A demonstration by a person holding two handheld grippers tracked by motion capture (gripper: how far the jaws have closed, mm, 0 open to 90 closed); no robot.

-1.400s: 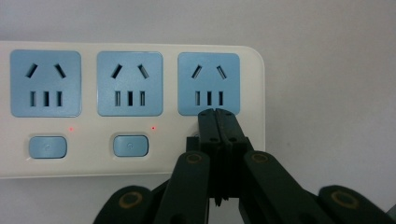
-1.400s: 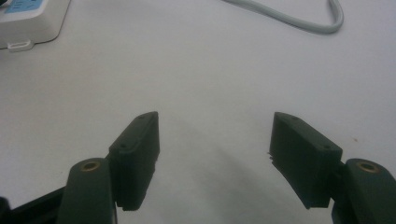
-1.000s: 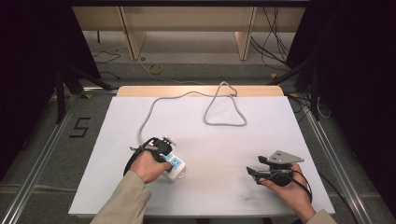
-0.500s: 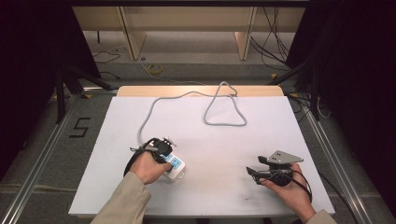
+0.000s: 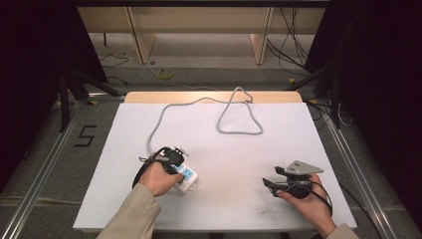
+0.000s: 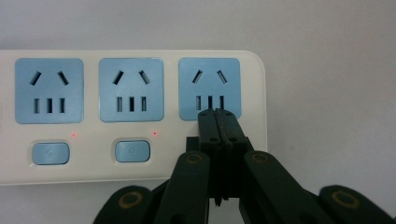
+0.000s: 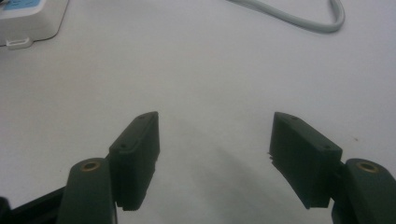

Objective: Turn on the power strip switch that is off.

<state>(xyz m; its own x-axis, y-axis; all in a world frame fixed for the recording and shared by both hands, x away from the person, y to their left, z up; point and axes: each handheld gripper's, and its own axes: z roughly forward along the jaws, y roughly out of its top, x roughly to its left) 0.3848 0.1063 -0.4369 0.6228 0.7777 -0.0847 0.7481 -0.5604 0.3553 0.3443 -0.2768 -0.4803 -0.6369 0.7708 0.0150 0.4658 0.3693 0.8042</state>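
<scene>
White desk, lit from above, dark floor and cables around it.

Item: white power strip with three blue sockets and blue switch buttons, two small red lights lit. It lies at the near-left of the desk, long axis slanting from near right to far left, grey cord looping off toward the far edge.

Left tongs: jaws pressed together with nothing between them, tips over the strip's end socket, just above where that socket's switch would sit; probably about to press it, though contact cannot be told.

Right tongs: jaws wide, empty, low over bare desk at the near right, well apart from the strip. Left hand is the nearer by far.
</scene>
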